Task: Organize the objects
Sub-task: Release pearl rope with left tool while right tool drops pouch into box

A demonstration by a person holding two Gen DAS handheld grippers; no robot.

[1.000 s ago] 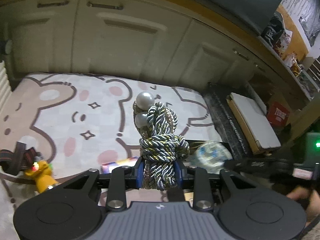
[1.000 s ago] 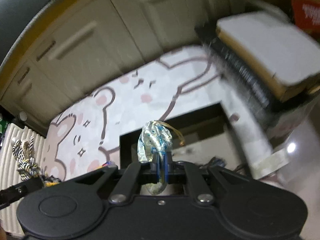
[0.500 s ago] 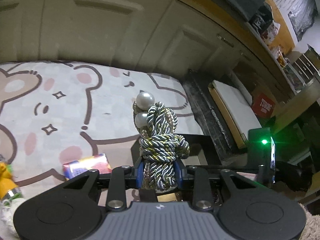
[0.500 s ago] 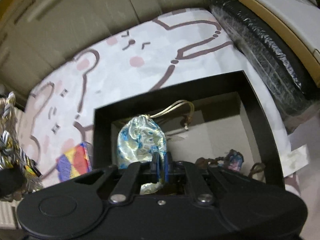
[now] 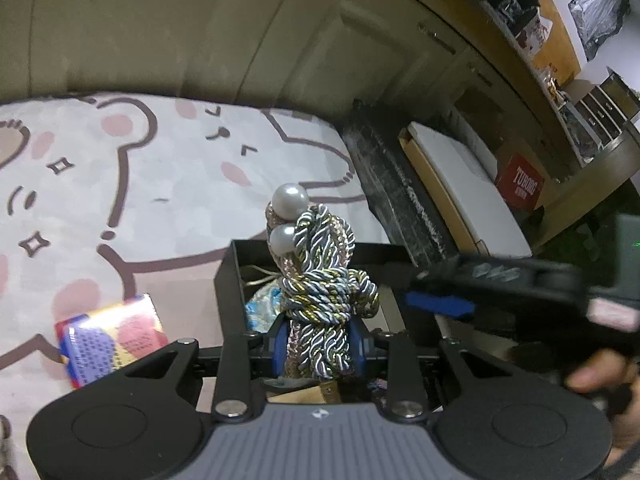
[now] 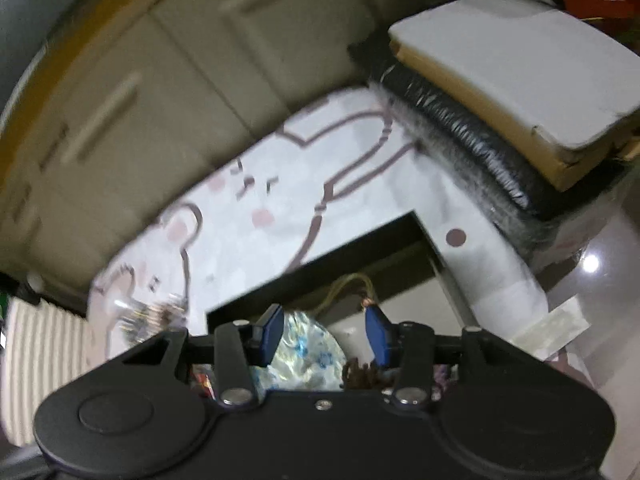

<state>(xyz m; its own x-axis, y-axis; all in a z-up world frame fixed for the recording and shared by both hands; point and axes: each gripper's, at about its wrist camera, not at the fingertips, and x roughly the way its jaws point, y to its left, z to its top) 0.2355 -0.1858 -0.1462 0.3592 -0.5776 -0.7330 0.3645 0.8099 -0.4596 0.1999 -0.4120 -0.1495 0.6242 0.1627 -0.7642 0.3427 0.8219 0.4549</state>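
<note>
My left gripper [image 5: 320,340] is shut on a knotted grey, gold and pink rope bundle [image 5: 324,292] with two pearl beads, held above the near edge of the black open box [image 5: 228,280] on the bear rug [image 5: 160,184]. In the right wrist view, my right gripper [image 6: 326,334] hangs over the same box [image 6: 320,268] with its jaws opening. The blue-white satin pouch [image 6: 304,360] lies in the box below them, free of the pads. That pouch [image 5: 262,306] also shows behind the rope. The rope bundle [image 6: 152,312] is a blur at the left.
A colourful small box [image 5: 110,344] lies on the rug left of the black box. A black wrapped slab topped by a white board [image 6: 500,60] borders the rug on the right. Cream cupboard doors [image 5: 160,40] stand behind. Brown beads [image 6: 360,372] sit in the box.
The right gripper lowered the pouch into the black box, then opened and let it go. The left gripper carried the rope bundle rightward and down, over the box.
</note>
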